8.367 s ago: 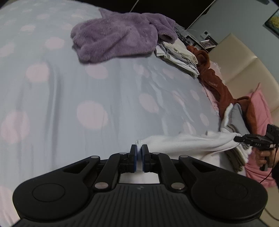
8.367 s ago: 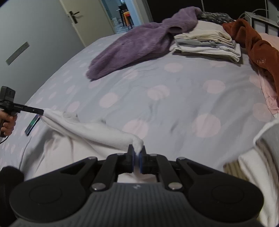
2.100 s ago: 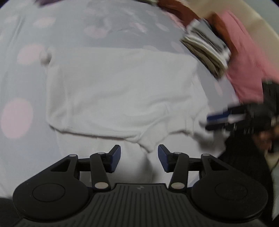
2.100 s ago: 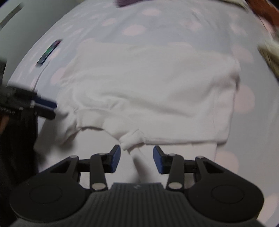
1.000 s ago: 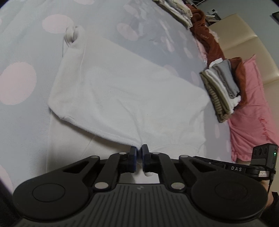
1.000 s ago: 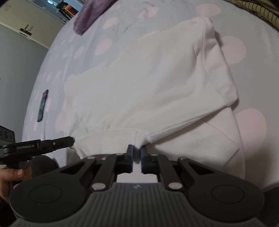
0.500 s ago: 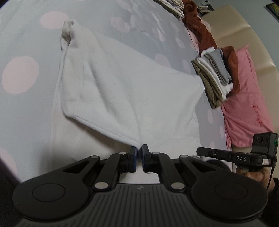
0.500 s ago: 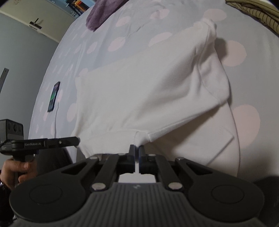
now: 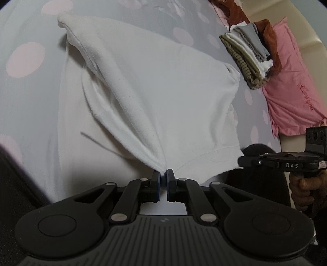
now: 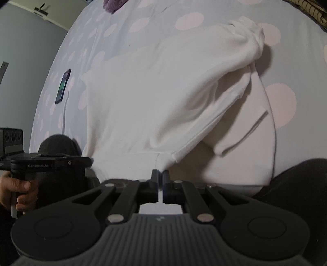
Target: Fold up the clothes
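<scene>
A white sweatshirt (image 9: 163, 86) lies half folded on the grey bedspread with pink dots (image 9: 24, 57). My left gripper (image 9: 162, 176) is shut on the near left corner of its upper layer, and the cloth rises to it in a taut ridge. In the right wrist view the same sweatshirt (image 10: 163, 92) bulges upward. There my right gripper (image 10: 160, 175) is shut on the hem at the near right corner. Each gripper also shows in the other's view: the right gripper (image 9: 245, 160) at the right edge, the left gripper (image 10: 85, 161) at the left edge.
A stack of folded clothes (image 9: 247, 55) sits at the right, beside a rust garment (image 9: 269, 36) and a pink cloth (image 9: 294, 86). A phone (image 10: 63, 86) lies on the bed at the left. A purple fleece (image 10: 114, 5) is far back. A hand (image 10: 16, 190) grips the left handle.
Both grippers went from open to shut on the sweatshirt's near corners about a second ago. Since then they have lifted the upper layer, which now tents up off the layer below.
</scene>
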Motion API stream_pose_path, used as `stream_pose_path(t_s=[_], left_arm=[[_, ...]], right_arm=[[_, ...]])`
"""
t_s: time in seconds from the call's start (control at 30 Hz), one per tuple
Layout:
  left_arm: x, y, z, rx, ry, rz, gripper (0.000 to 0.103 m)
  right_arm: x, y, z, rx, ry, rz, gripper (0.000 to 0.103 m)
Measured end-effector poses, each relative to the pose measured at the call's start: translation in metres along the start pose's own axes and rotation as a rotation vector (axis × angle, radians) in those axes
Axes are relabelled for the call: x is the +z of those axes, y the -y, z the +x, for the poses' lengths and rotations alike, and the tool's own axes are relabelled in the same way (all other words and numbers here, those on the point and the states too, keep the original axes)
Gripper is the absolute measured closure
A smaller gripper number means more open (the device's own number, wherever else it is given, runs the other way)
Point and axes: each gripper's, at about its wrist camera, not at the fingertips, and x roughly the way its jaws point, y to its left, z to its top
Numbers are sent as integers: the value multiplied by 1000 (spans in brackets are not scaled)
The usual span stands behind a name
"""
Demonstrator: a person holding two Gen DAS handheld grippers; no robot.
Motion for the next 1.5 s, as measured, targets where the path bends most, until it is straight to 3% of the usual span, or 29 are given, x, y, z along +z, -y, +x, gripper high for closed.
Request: stream_pose_path(t_s=[0.17,0.3,0.4,0.43,0.5,0.6,0.67,0.73,1.0,1.23,1.3,1.47,1.5], left_arm=[[-2,0,10,38,-36,16,99],[4,-5,31,112,-94,10,98],[8,-12,39,119,-175,-2,91],[10,-13,30,122,-157,16,88],[14,-20,9,145,-81,19,80],[27,-46,-24,156,91,-72,74],[39,-63,-39,173,192,-146,74],[52,-75,-44,180,266,-162,73],[82,-77,-9,265,210,-87,67],[84,-72,4,239,165,-43,86],[83,-73,3,236,161,-48,100],[78,-78,-13,200,179,-82,103],[77,-79,-16,193,182,-89,103]], right_arm=[[-7,-2,7,-54,-31,-33,100],[-2,-1,9,-121,-15,-61,99],[8,9,1,-154,6,-60,86],[11,12,-2,-165,13,-60,73],[18,18,-7,-186,27,-59,64],[29,29,-15,-221,55,-58,64],[44,40,-28,-268,128,-73,64],[60,46,-27,-335,166,-112,64],[103,69,-5,-368,225,-146,64],[116,74,8,-314,167,-133,64],[115,73,12,-308,142,-142,64],[114,75,20,-295,118,-126,69],[115,75,20,-292,116,-122,79]])
